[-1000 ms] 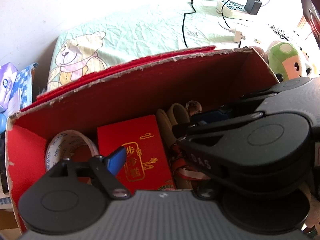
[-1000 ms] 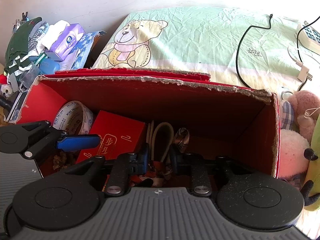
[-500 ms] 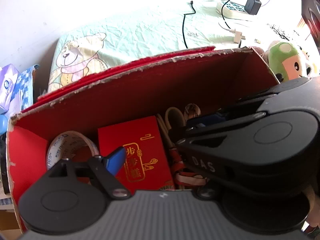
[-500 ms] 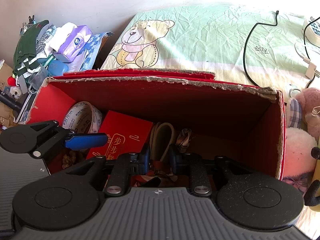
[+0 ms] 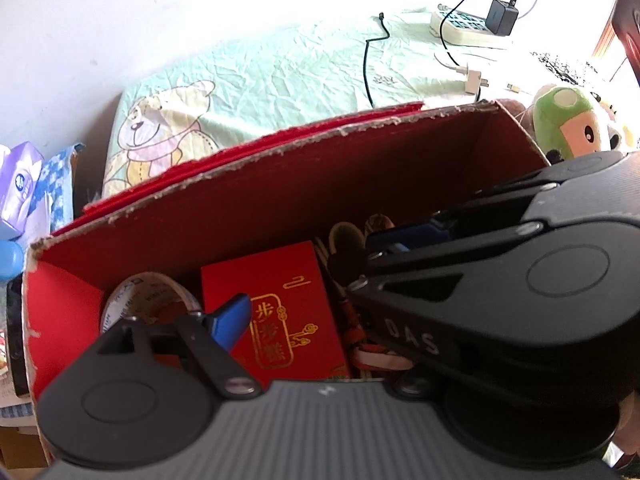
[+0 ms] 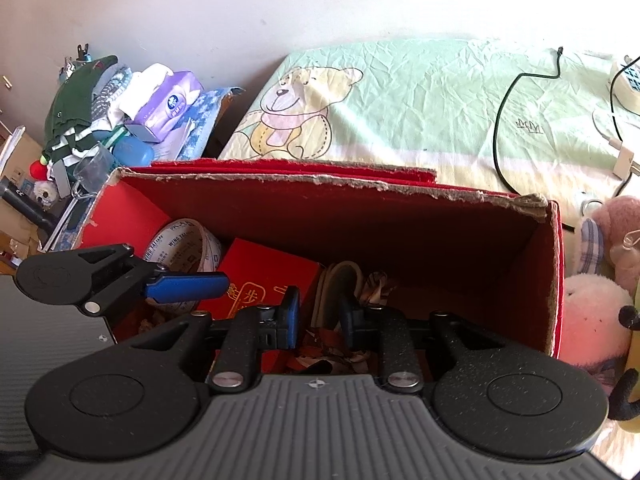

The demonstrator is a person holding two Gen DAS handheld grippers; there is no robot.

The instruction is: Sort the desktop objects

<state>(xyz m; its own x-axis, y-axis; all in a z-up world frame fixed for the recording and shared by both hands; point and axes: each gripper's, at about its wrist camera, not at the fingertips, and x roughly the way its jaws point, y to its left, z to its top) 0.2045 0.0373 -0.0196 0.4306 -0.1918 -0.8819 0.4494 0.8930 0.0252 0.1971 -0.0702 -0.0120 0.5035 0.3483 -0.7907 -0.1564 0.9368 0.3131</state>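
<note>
A torn-rimmed red cardboard box [image 6: 320,180] [image 5: 280,152] sits on the bed in front of both grippers. Inside it lie a roll of tape [image 6: 188,236] [image 5: 160,286], a red packet with gold lettering [image 6: 264,264] [image 5: 280,280], a beige strap loop [image 6: 340,272] and tangled patterned ribbon. My right gripper [image 6: 319,312] hovers over the ribbon, its blue pads a narrow gap apart with nothing between them. My left gripper [image 5: 320,312] is open over the packet. One blue finger [image 5: 232,316] [image 6: 188,285] shows; the other is hidden behind the right gripper's black body [image 5: 520,288].
The box rests on a green bear-print sheet [image 6: 400,100]. Plush toys [image 6: 592,308] [image 5: 568,124] crowd its right side. A black cable [image 6: 504,120] and a power strip with a charger [image 5: 468,28] lie beyond. A pile of tissues and clothes [image 6: 168,104] stands to the left.
Both grippers have drawn up and back a little from the box, so more of the bed and the left clutter shows. Finger spacing is the same.
</note>
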